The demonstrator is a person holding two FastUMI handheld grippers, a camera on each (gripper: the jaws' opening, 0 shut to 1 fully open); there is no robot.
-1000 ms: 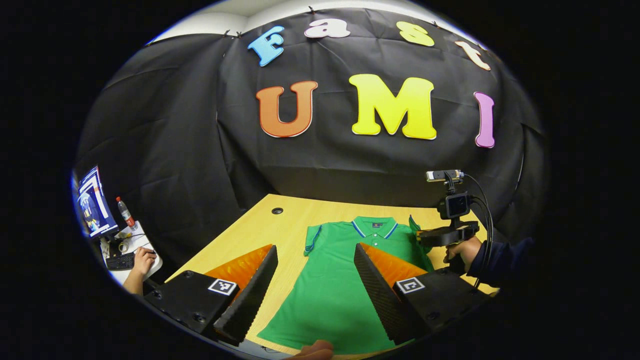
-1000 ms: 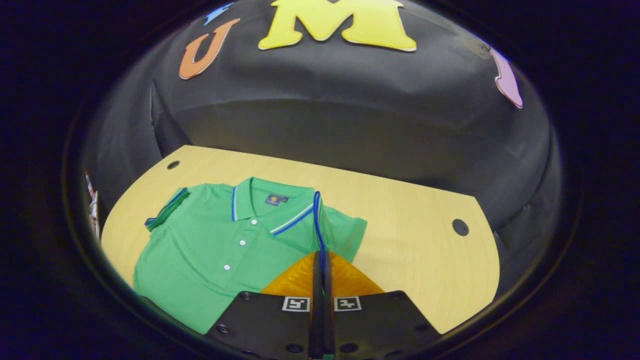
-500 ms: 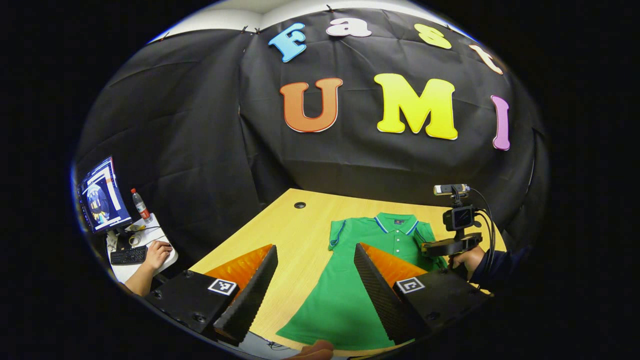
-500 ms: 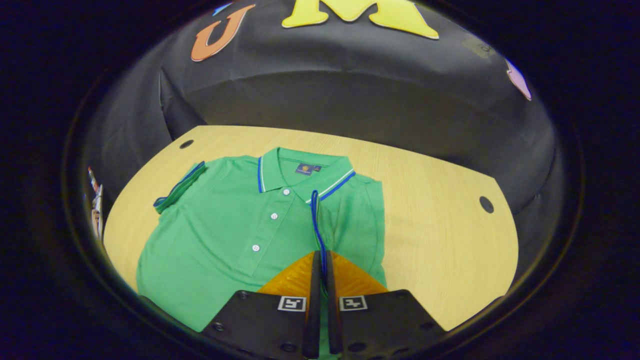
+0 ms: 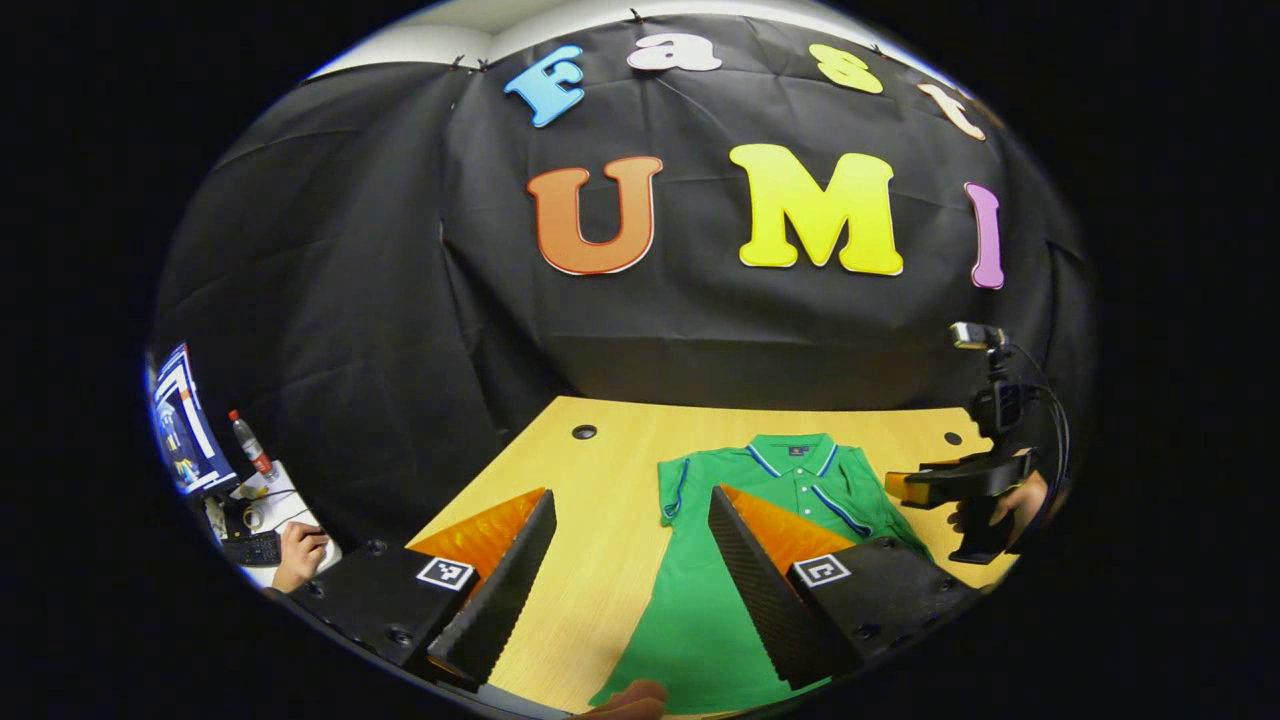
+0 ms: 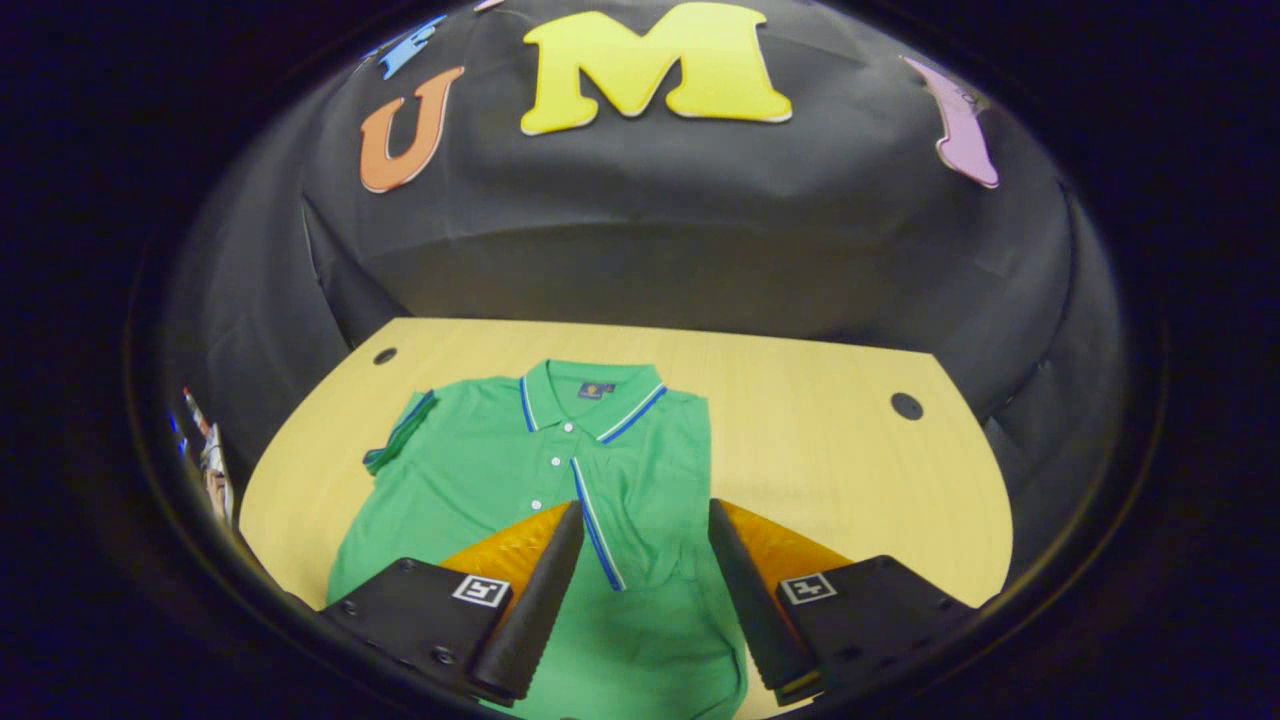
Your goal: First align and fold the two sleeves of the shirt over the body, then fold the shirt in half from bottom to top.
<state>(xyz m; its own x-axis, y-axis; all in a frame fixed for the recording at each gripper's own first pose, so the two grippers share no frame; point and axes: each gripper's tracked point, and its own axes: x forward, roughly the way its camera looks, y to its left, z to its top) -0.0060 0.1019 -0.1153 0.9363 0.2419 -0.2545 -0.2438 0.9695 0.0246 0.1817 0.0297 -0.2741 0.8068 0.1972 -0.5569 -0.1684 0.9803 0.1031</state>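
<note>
Fingers apart above shirt, collar toward far wall

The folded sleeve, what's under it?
The sleeve lies flat on the shirt, its blue-striped cuff beside the buttons. The chest fabric beneath it is covered. The table is under everything.

Lab recording booth: black cloth wall, wood tabletop, side desk w/ monitor & keyboard.
</note>
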